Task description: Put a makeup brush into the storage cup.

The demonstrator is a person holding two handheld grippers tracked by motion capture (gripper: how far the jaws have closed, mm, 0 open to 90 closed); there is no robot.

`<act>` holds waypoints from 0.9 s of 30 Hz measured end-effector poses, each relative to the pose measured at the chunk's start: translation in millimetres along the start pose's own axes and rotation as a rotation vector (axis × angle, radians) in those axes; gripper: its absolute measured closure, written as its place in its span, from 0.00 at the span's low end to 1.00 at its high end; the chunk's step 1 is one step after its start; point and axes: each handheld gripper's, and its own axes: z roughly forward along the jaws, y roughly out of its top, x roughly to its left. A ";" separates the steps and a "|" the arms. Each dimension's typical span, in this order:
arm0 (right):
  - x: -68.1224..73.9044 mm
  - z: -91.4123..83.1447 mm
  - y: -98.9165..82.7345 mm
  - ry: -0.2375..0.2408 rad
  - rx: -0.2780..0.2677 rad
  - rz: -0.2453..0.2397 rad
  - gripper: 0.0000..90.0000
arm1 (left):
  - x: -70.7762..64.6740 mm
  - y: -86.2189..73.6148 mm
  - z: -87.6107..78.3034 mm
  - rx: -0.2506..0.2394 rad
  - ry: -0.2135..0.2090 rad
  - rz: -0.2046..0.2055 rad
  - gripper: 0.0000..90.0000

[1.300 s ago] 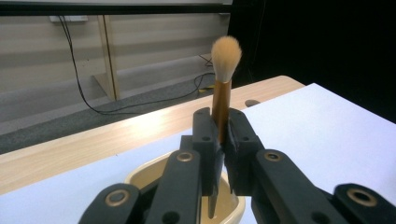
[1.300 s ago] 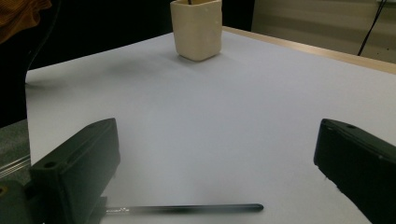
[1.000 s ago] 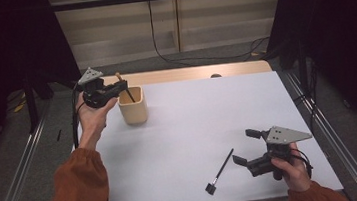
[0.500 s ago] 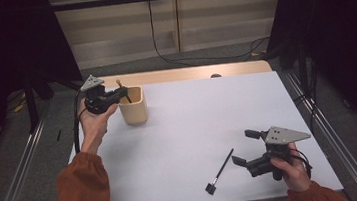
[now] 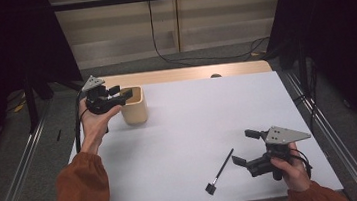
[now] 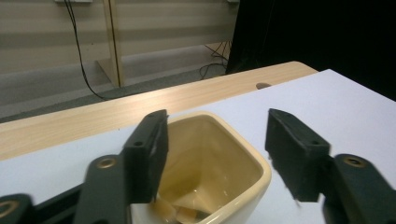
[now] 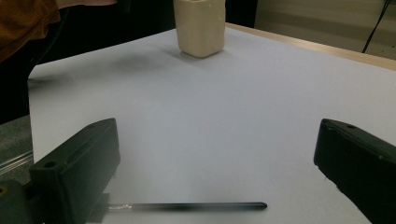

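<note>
A cream square cup (image 5: 133, 107) stands at the far left of the white sheet. My left gripper (image 5: 121, 92) hovers over its rim, held from the left. Its jaws have just been opening and now stand open with nothing between them. In the left gripper view the jaws of that gripper (image 6: 215, 144) straddle the cup's mouth (image 6: 219, 186), and something small and dark lies at the bottom. A thin black brush (image 5: 220, 170) lies flat near the front edge. My right gripper (image 5: 244, 147) rests open just right of it, jaws wide apart above the brush (image 7: 196, 205).
The white sheet (image 5: 194, 124) covers most of the wooden table (image 5: 179, 75). The cup (image 7: 200, 25) shows far off in the right gripper view, with an orange sleeve (image 7: 28, 18) at the upper left. Dark curtains and a cable lie beyond the table.
The left gripper's jaws have opened over the cup, and the thin dark stick they held there is no longer between them. The right gripper and the brush have not moved.
</note>
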 end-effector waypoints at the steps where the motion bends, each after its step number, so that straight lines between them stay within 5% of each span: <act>1: -0.1 0.0 0.0 -0.001 0.000 0.000 0.00 | -0.1 0.3 -0.2 -0.008 0.004 0.006 0.34; 12: -1.3 0.2 0.0 0.001 0.001 0.006 0.00 | 1.0 1.2 -8.8 -0.042 0.013 0.014 0.04; 27: -1.9 0.6 0.1 0.006 0.000 0.021 0.00 | -5.7 -4.0 -28.2 -0.060 0.004 0.026 0.04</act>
